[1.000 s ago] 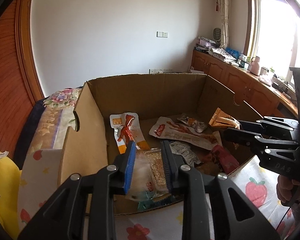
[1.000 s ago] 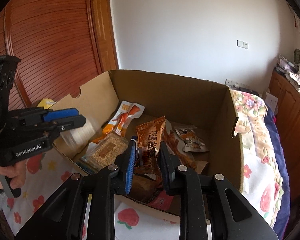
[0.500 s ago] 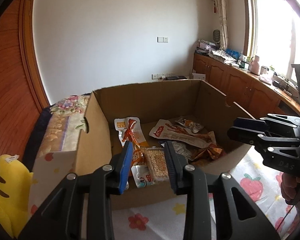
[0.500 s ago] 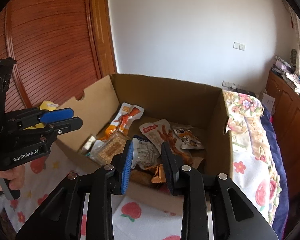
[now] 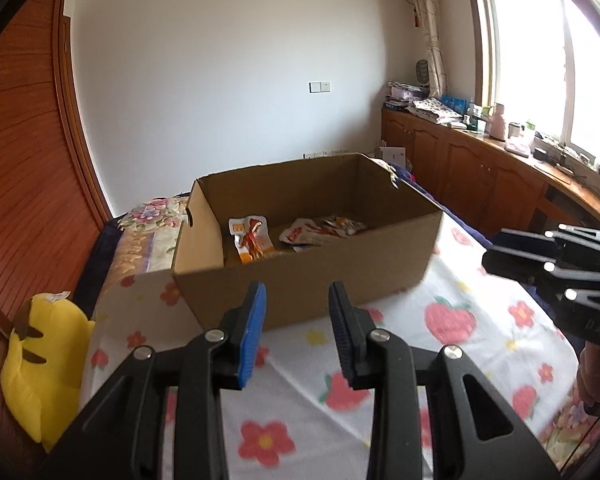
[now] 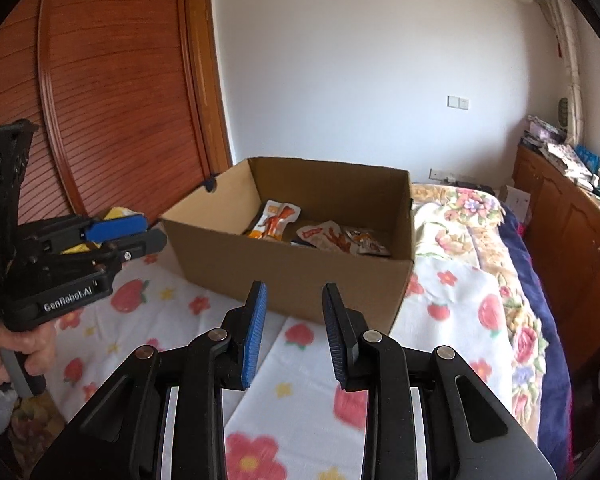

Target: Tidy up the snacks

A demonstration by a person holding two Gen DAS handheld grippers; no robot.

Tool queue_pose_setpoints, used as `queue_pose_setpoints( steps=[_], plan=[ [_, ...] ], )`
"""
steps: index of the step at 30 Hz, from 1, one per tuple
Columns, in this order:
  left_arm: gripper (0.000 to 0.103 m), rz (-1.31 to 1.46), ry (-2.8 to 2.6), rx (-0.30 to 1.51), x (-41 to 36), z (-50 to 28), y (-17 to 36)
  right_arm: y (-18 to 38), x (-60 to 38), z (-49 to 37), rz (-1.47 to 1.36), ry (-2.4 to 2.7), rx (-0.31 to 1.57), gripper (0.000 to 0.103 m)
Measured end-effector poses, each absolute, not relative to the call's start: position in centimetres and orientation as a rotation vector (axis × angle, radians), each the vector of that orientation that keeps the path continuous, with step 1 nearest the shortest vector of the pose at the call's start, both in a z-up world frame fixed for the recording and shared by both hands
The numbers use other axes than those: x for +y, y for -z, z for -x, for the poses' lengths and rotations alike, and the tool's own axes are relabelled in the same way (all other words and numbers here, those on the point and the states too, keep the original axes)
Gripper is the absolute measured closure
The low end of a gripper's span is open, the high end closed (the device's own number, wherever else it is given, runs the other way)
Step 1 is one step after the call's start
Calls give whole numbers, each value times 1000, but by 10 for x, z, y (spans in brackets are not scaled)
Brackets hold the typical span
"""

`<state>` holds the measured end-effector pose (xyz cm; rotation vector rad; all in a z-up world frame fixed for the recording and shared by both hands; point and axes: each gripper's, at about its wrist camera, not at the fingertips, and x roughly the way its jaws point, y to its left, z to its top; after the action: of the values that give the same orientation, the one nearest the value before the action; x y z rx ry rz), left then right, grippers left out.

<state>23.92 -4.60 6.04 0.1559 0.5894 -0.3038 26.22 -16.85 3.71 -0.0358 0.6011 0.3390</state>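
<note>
An open cardboard box stands on the bed and holds several snack packets. An orange packet leans near its left wall, with a white and red packet beside it. My left gripper hangs in front of the box, above the bedspread, open and empty. My right gripper is likewise open and empty, short of the box's near wall. In each view the other gripper also shows from the side: the right gripper and the left gripper.
A strawberry and flower bedspread covers the bed. A yellow plush toy lies at the left edge. Wooden wardrobe doors stand on the left, low wooden cabinets under the window on the right. A hand grips the left tool.
Both grippers let go of their snack packets, which now lie in the box. Both then drew back and upward, so the box looks smaller and farther away.
</note>
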Motion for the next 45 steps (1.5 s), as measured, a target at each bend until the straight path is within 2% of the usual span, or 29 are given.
queue_pose_setpoints(
  steps=[17,20,22,29,32,36,38,40,45],
  plan=[
    [67,-125,246,538,-39,-130,-44,-35,-196,-162,-14,-261,562,68],
    [63,-133,226,525,-43,-117,-45,-35,-197,-148,-10,-246,553,63],
    [56,-130,223,520,-43,-108,-46,-34,-197,-139,-4,-232,542,59],
    [46,-106,166,493,-37,-81,-46,-25,-189,-114,7,-184,511,38],
    [33,-95,141,479,-33,-68,-46,-19,-185,-109,18,-165,518,32],
    [31,-99,107,469,-30,-54,-44,-12,-181,-102,10,-163,518,19],
    [26,-117,92,467,-31,-50,-43,-10,-178,-100,10,-166,520,16],
    [16,-137,75,455,-33,-46,-42,-8,-175,-97,16,-160,520,14],
    [11,-134,79,459,-34,-41,-38,-6,-170,-92,17,-138,520,12]
  ],
)
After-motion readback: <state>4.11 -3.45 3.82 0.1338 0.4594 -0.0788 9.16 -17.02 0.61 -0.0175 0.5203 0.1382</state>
